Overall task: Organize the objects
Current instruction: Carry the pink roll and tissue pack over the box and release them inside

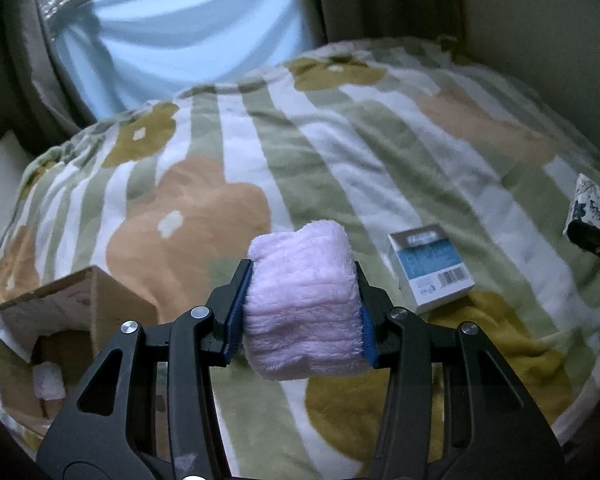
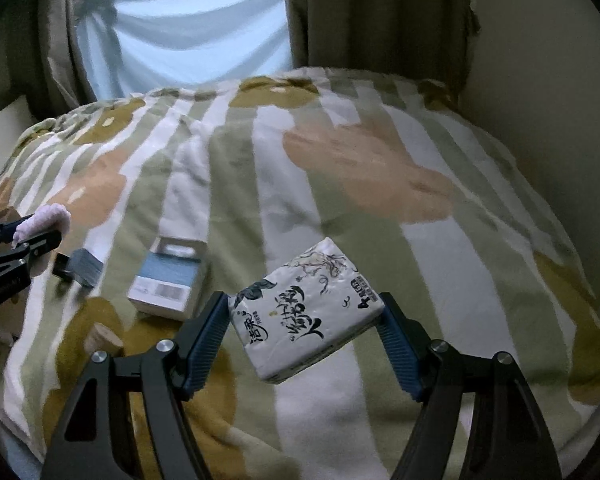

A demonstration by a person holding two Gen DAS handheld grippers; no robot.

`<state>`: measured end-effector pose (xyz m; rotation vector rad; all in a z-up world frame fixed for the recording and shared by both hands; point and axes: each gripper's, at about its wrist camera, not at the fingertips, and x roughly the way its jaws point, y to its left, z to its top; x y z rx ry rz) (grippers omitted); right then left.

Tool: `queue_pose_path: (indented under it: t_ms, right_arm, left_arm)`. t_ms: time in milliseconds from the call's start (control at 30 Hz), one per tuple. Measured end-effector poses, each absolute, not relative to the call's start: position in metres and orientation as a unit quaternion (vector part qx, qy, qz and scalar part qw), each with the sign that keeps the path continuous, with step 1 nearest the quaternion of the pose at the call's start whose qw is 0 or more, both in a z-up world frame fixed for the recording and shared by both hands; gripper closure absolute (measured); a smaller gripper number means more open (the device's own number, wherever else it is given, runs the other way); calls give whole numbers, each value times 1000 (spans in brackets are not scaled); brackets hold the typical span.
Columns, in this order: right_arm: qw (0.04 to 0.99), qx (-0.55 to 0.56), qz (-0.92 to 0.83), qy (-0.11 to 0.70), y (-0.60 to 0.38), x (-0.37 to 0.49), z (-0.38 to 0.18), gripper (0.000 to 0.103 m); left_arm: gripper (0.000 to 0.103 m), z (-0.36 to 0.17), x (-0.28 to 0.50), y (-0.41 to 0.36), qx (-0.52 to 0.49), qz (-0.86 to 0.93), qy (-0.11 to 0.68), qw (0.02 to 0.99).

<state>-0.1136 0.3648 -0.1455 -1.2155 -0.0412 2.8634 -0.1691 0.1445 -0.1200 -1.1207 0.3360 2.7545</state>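
My left gripper [image 1: 302, 280] is shut on a folded pink fluffy cloth [image 1: 302, 300], held above the striped flowered blanket [image 1: 320, 140]. The same cloth [image 2: 40, 218] and the left gripper's fingers [image 2: 24, 240] show at the far left of the right wrist view. My right gripper [image 2: 302, 304] is shut on a white tissue pack [image 2: 304, 308] printed with ink drawings and dark characters; the pack sits skewed between the blue pads, lifted off the blanket. The tissue pack [image 1: 590, 204] also peeks in at the right edge of the left wrist view.
An open cardboard box [image 1: 60, 320] with something white inside stands at the lower left. A blue and white carton [image 1: 430, 268] [image 2: 168, 284] lies on the blanket [image 2: 340, 160]. A small dark grey object [image 2: 80, 270] and a cork-like wooden piece [image 2: 104, 338] lie nearby. Curtains and a window [image 1: 180, 20] are behind.
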Motion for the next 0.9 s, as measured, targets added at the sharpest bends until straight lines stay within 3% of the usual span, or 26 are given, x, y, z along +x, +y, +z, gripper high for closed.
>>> queue_pose_path:
  t_ms: [467, 900]
  right_arm:
    - [-41, -343, 938, -38, 287, -98, -73, 33]
    - [-135, -317, 936, -68, 162, -97, -41, 33]
  left_arm:
    - [61, -38, -129, 69, -313, 945, 76, 47]
    - [61, -17, -96, -47, -298, 953, 45, -20]
